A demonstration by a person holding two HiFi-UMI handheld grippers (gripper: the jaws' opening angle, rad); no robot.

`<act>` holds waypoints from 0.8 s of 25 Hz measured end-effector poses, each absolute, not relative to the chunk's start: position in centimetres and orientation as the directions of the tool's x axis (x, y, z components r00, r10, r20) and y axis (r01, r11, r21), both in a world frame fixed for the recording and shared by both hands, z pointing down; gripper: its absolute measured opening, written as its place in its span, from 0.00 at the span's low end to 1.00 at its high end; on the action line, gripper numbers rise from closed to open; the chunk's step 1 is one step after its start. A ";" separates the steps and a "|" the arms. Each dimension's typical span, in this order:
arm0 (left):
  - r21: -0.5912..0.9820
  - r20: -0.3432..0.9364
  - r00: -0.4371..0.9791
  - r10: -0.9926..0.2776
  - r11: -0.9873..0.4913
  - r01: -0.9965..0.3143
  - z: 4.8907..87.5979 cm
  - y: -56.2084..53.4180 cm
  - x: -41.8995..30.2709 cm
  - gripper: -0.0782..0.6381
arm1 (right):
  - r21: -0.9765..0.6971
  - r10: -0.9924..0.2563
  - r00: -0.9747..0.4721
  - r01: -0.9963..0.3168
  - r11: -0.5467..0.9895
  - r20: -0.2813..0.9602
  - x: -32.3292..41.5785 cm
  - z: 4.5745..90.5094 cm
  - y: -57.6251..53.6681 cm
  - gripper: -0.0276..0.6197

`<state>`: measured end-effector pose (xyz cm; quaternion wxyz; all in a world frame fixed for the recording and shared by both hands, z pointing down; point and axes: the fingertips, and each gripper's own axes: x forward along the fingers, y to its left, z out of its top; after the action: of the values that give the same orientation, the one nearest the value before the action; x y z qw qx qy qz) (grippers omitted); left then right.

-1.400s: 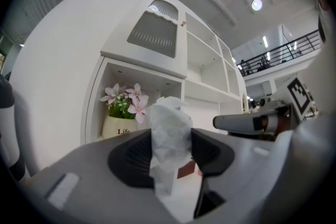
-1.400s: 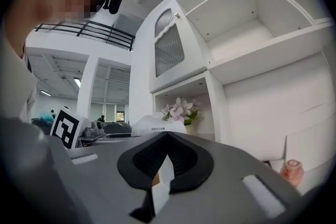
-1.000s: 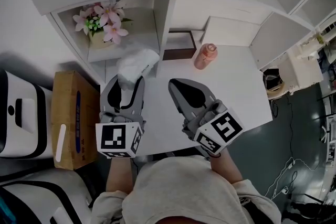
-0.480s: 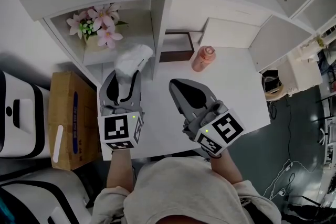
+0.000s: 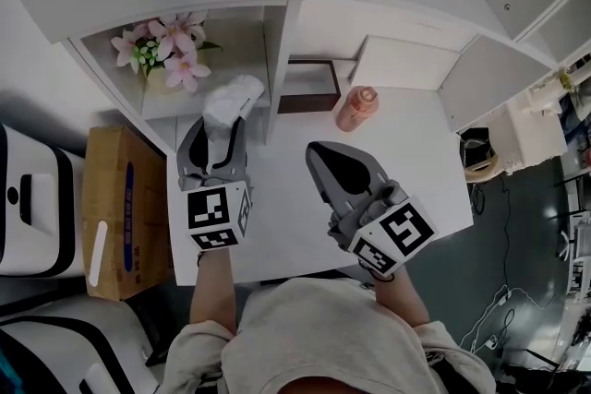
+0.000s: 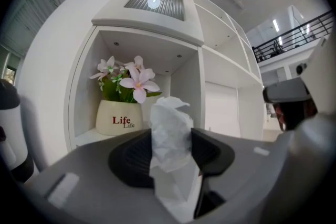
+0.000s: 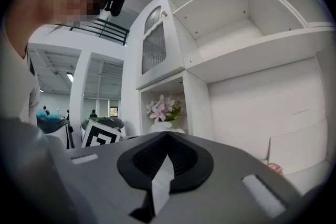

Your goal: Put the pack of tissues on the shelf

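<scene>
The pack of tissues (image 5: 231,99) is a white, crumpled soft pack, and my left gripper (image 5: 220,125) is shut on it. It sticks out past the jaws, just in front of the open shelf compartment (image 5: 162,102). In the left gripper view the pack (image 6: 169,134) stands upright between the dark pads, with the compartment floor (image 6: 86,136) ahead and to the left. My right gripper (image 5: 316,149) hovers over the white desk (image 5: 416,161) to the right, jaws together and holding nothing. Its own view shows the right gripper (image 7: 167,136) with the pads meeting at the tip.
A white pot of pink flowers (image 5: 164,58) marked "Life" (image 6: 118,118) fills the back left of the compartment. A dark brown box (image 5: 309,88) and a pink bottle (image 5: 358,108) stand at the desk's far side. A cardboard box (image 5: 125,217) sits on the floor at the left.
My left gripper has carried the tissue pack forward, closer to the shelf compartment's opening. The right gripper has drifted slightly to the right.
</scene>
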<state>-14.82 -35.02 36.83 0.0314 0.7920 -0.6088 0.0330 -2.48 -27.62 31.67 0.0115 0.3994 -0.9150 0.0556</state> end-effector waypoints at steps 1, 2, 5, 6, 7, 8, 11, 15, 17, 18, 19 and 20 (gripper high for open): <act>0.009 0.094 0.252 -0.963 -0.252 -0.968 37.0 -35.2 -14.8 0.38 | -0.092 -0.730 -0.680 -0.733 0.674 0.067 -2.3 31.7 -27.7 0.04; 0.009 0.098 0.247 -0.964 -0.247 -0.969 37.1 -35.4 -14.9 0.38 | -0.092 -0.730 -0.679 -0.733 0.674 0.068 -2.2 31.7 -27.8 0.04; 0.009 0.111 0.236 -0.965 -0.236 -0.972 37.7 -36.0 -14.8 0.38 | -0.093 -0.732 -0.678 -0.735 0.671 0.075 -1.7 31.9 -27.9 0.04; 0.006 0.115 0.234 -0.966 -0.234 -0.972 37.8 -36.1 -14.8 0.38 | -0.092 -0.732 -0.676 -0.736 0.670 0.079 -1.5 32.0 -28.0 0.04; 0.001 0.117 0.231 -0.966 -0.233 -0.973 38.0 -36.3 -14.7 0.38 | -0.092 -0.733 -0.675 -0.738 0.669 0.081 -1.4 32.1 -28.0 0.04; -0.004 0.118 0.230 -0.966 -0.232 -0.973 38.0 -36.4 -14.6 0.38 | -0.093 -0.734 -0.674 -0.739 0.668 0.083 -1.2 32.1 -28.1 0.04; -0.011 0.122 0.224 -0.967 -0.227 -0.974 38.2 -36.8 -14.4 0.38 | -0.093 -0.736 -0.672 -0.740 0.666 0.084 -0.8 32.2 -28.2 0.04; -0.018 0.132 0.218 -0.967 -0.222 -0.975 38.6 -37.4 -14.0 0.38 | -0.092 -0.738 -0.670 -0.743 0.663 0.087 -0.3 32.2 -28.4 0.04; -0.016 0.136 0.217 -0.967 -0.221 -0.975 38.6 -37.8 -13.8 0.37 | -0.092 -0.738 -0.669 -0.743 0.663 0.088 -0.1 32.2 -28.5 0.04; -0.014 0.137 0.216 -0.967 -0.220 -0.975 38.7 -37.9 -13.7 0.37 | -0.092 -0.738 -0.669 -0.743 0.663 0.088 0.0 32.2 -28.5 0.04; -0.012 0.140 0.215 -0.967 -0.219 -0.976 38.7 -38.0 -13.6 0.37 | -0.092 -0.738 -0.670 -0.743 0.663 0.088 0.1 32.2 -28.5 0.04; -0.010 0.142 0.214 -0.967 -0.217 -0.976 38.7 -38.2 -13.6 0.37 | -0.093 -0.738 -0.670 -0.743 0.663 0.088 0.2 32.2 -28.6 0.04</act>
<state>-13.60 -38.19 38.70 0.0408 0.7779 -0.6243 0.0587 0.20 -28.57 32.24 0.0212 0.4059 -0.9117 0.0604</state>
